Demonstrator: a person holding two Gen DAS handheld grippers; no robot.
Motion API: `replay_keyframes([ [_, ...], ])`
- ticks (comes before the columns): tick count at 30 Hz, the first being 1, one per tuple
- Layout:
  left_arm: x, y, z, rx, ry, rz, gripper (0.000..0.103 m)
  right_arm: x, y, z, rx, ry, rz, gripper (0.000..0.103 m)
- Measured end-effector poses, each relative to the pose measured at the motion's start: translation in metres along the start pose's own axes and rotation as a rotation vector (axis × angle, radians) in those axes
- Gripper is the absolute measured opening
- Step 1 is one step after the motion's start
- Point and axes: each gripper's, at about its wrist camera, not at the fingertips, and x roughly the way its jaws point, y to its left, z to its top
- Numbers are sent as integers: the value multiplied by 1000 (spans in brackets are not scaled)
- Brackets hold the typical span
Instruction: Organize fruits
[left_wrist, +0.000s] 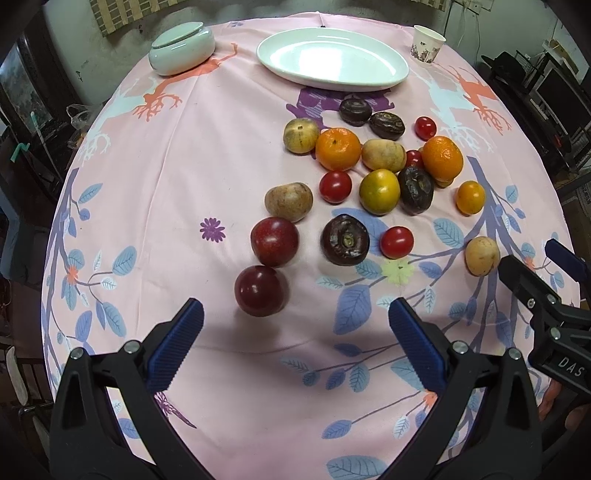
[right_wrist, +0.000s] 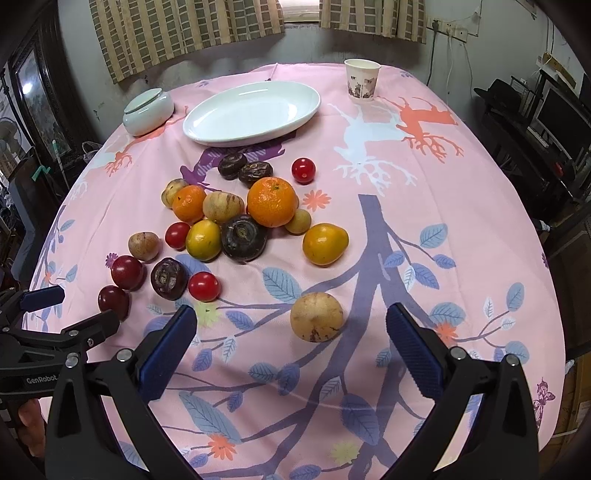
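Several fruits lie loose on the pink cloth: oranges (left_wrist: 338, 148) (right_wrist: 272, 201), red tomatoes (left_wrist: 396, 242) (right_wrist: 204, 286), dark purple fruits (left_wrist: 345, 239) (right_wrist: 168, 278), red plums (left_wrist: 261, 290) (right_wrist: 113, 300) and yellowish fruits (left_wrist: 482, 256) (right_wrist: 316, 316). A white oval plate (left_wrist: 291, 66) (right_wrist: 207, 129) sits empty behind them. My left gripper (left_wrist: 295, 325) is open and empty, just short of the nearest plum. My right gripper (right_wrist: 290, 332) is open and empty, with the yellowish fruit just ahead between its fingers.
A pale green lidded bowl (left_wrist: 182, 48) (right_wrist: 148, 112) stands at the back left and a paper cup (left_wrist: 427, 44) (right_wrist: 362, 80) at the back right. The table's edges curve away on both sides, with dark furniture beyond.
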Motion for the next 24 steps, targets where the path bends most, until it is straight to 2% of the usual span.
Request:
replay_keyframes([
  [24,2,1,0,-4,1,-8,101,3,0,-3,3,5,-6,102],
])
